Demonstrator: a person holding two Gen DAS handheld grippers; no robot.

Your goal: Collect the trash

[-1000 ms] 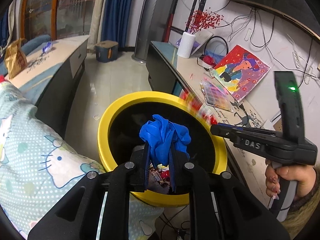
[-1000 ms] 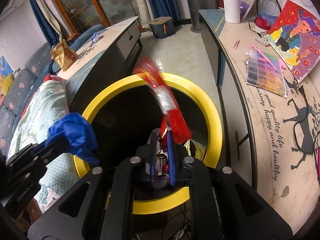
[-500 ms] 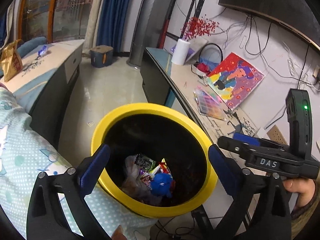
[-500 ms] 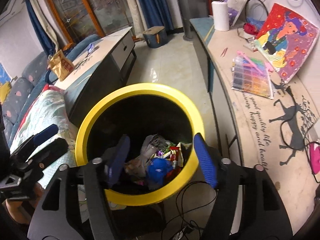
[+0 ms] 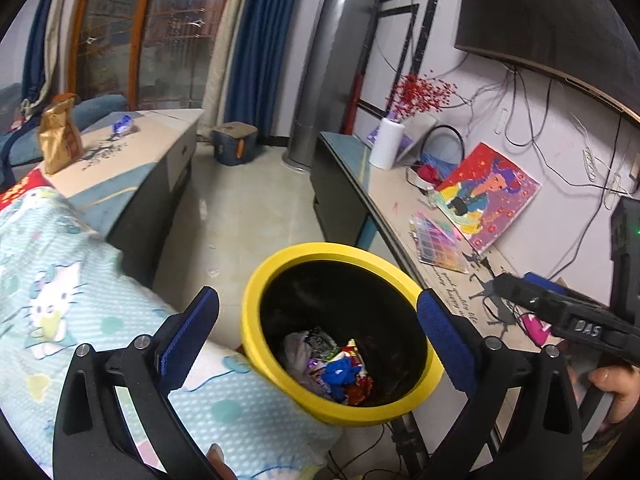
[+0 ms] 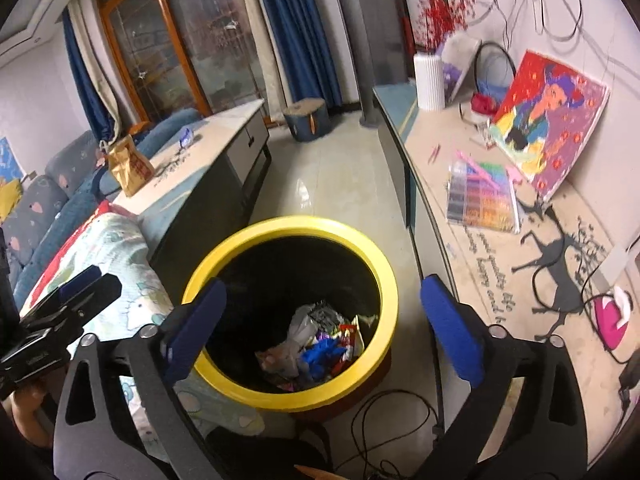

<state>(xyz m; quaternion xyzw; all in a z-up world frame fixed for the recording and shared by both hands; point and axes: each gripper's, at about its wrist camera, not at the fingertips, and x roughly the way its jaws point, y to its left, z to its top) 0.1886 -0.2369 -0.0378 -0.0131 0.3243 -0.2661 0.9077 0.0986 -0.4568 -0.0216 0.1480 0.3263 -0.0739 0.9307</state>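
Both grippers empty above the bin (image 5: 280, 264); left gripper (image 5: 318, 320) fingers fully apart; right gripper (image 6: 324, 312) fingers opening.

My left gripper (image 5: 316, 328): black frame w/ blue pads (image 5: 188, 328); my right gripper (image 6: 324, 320) same, black w/ blue pads (image 6: 450, 326). Trash bin (image 5: 276, 264): yellow rim, black inside. Trash in bin: crumpled blue piece (image 5: 340, 374), red wrapper (image 5: 360, 390), whitish bag (image 6: 298, 326). Blanket (image 5: 60, 264): pale aqua, dotted, w/ white cartoon-cat print. Curtains (image 6: 296, 28): dark blue. Painting (image 6: 548, 116): red ground, multicolour figure. Vase (image 6: 429, 82): white, ribbed, w/ red berry sprigs (image 5: 420, 92). Snack bag (image 6: 128, 166): golden-brown. Countertop (image 6: 532, 304): beige w/ black deer print & script.
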